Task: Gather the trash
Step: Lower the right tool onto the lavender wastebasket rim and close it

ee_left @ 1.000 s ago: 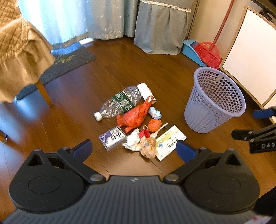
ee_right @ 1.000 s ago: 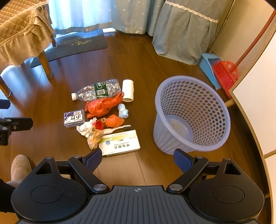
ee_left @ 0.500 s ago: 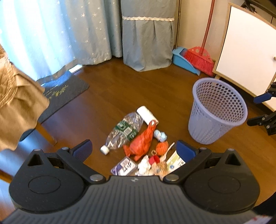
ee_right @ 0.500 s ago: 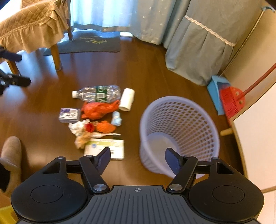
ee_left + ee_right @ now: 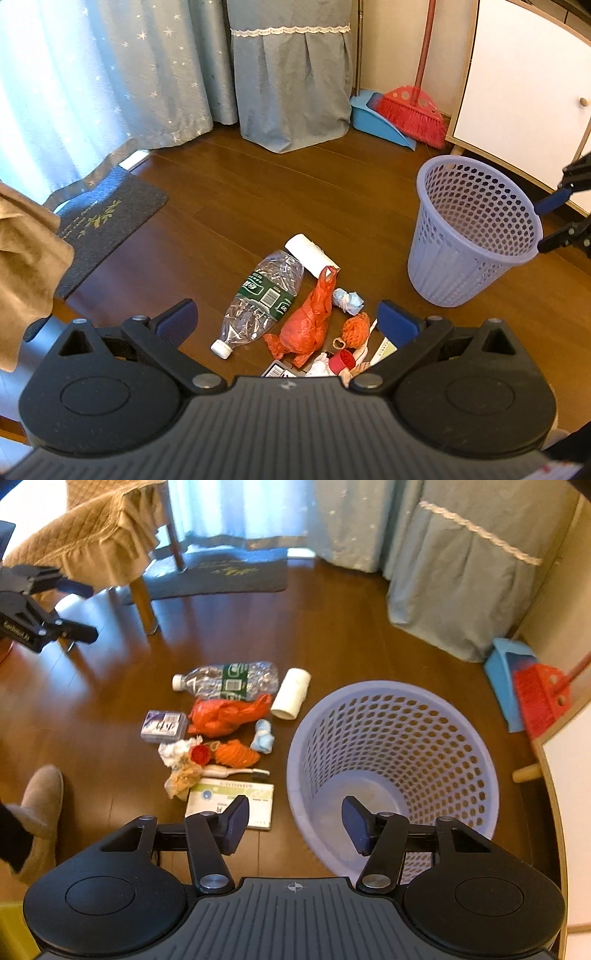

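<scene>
A pile of trash lies on the wooden floor: a crushed clear bottle (image 5: 264, 299) (image 5: 227, 679), a white paper roll (image 5: 310, 254) (image 5: 291, 693), an orange plastic bag (image 5: 310, 321) (image 5: 225, 714), a small blue wad (image 5: 263, 735), an orange net ball (image 5: 236, 754), a white flat box (image 5: 236, 800) and a small purple box (image 5: 163, 725). A lilac perforated basket (image 5: 472, 236) (image 5: 391, 768) stands empty to the right of the pile. My left gripper (image 5: 286, 319) hovers open above the pile. My right gripper (image 5: 295, 823) is open, high over the basket's near rim and the white box.
A red broom (image 5: 412, 110) and blue dustpan (image 5: 376, 118) lean at the back wall beside a white cabinet (image 5: 524, 85). A dark doormat (image 5: 99, 221), a chair with tan cover (image 5: 107, 539) and grey-blue curtains (image 5: 291, 74) border the floor. A person's slippered foot (image 5: 40, 805) stands left of the pile.
Both grippers have risen and tilted up, so the pile sits lower in the left view. The right gripper's fingers have narrowed somewhat and it has shifted toward the basket.
</scene>
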### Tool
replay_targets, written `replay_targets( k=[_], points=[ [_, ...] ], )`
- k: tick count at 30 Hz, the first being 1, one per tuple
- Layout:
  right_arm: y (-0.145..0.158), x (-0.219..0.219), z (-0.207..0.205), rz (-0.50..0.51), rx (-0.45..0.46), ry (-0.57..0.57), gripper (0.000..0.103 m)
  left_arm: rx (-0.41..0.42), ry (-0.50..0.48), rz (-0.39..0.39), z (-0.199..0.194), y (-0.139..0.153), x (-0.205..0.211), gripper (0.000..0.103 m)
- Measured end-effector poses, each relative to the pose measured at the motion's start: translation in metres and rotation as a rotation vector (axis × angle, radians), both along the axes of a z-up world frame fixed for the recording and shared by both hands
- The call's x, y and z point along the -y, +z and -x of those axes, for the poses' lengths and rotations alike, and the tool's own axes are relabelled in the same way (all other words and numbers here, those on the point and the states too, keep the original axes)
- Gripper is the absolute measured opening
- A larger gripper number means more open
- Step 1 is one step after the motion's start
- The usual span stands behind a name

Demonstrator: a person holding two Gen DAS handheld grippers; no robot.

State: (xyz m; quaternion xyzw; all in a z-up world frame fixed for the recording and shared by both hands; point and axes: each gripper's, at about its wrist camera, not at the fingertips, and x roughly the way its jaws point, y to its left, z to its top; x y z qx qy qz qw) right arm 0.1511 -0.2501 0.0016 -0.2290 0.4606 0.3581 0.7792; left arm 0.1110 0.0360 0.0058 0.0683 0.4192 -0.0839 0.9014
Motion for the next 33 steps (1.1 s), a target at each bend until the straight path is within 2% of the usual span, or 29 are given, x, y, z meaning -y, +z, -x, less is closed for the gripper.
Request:
replay_targets(
  k=[5,13,17,19,21,24,28,31,33],
  points=[
    [0.018,0.014,-0.024,0.017,0.012,0.009,0.052,0.01,0.006,0.011,-0.004,-0.001,-0.001,0.101],
    [0.091,0.031,-0.051,0.065,0.085,0.023,0.052,0.018,0.039,0.028,-0.01,0.003,-0.006,0.101],
    [0.126,0.036,-0.049,0.108,0.134,0.056,0.052,0.027,0.047,0.041,-0.013,0.007,-0.003,0.101],
    [0.133,0.039,-0.042,0.118,0.154,0.073,0.052,0.034,0.039,0.046,-0.012,0.009,0.0,0.101],
    [0.127,0.04,-0.032,0.104,0.168,0.078,0.052,0.041,0.026,0.043,-0.012,0.01,0.004,0.101],
    [0.097,0.041,-0.012,0.064,0.177,0.085,0.052,0.047,-0.006,0.03,-0.01,0.007,0.009,0.101],
    [0.027,0.035,0.013,0.031,0.171,0.094,0.052,0.036,-0.038,0.022,-0.009,-0.001,0.01,0.101],
    [-0.021,0.028,0.02,0.022,0.173,0.105,0.041,0.029,-0.064,0.0,-0.011,-0.011,0.008,0.101],
    [-0.045,0.023,0.019,0.023,0.188,0.113,0.04,0.028,-0.087,-0.021,-0.012,-0.019,0.007,0.101]
  ],
)
